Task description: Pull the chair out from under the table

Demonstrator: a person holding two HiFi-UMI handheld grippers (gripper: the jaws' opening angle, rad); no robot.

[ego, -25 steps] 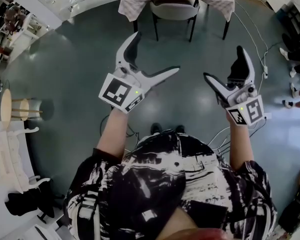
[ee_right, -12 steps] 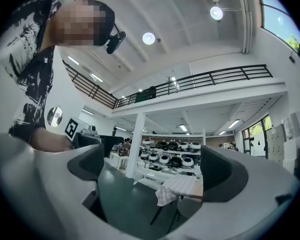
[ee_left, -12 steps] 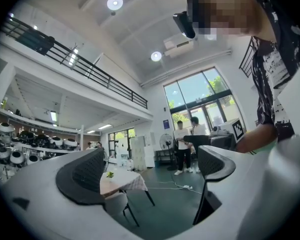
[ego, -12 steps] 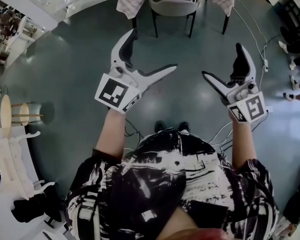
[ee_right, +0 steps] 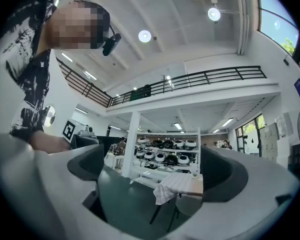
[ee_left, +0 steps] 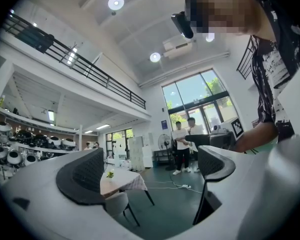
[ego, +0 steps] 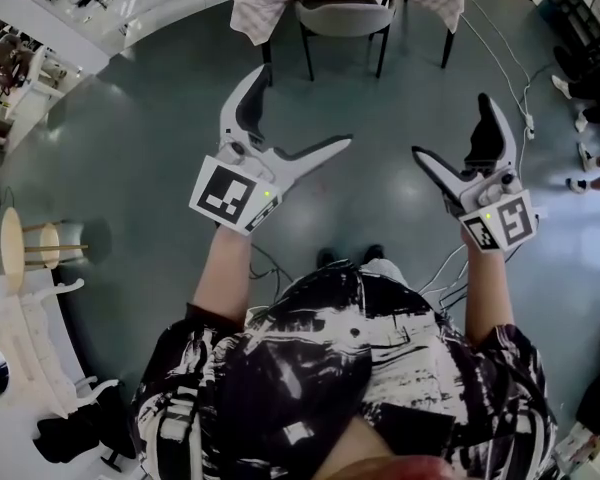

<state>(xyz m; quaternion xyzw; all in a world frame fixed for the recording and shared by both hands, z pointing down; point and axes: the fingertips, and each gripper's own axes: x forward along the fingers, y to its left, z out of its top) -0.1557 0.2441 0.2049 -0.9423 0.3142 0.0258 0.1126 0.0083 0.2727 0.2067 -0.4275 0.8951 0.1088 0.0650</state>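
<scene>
The white left tool and right tool hover, jaws wide apart, well apart from the grey black-legged chair tucked under the cloth-draped tabletop.

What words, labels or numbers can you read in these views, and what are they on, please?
No text can be read.
Cubes on the left gripper and right gripper: black-and-white square marker patterns, no letters or numbers.
The blue sign on the far wall: too small to read.

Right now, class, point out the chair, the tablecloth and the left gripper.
chair (ego: 345, 16), head view, on its grey seat shell.
tablecloth (ego: 252, 13), head view, on its hanging left corner.
left gripper (ego: 307, 104), head view, midway between its open fingertips.
</scene>
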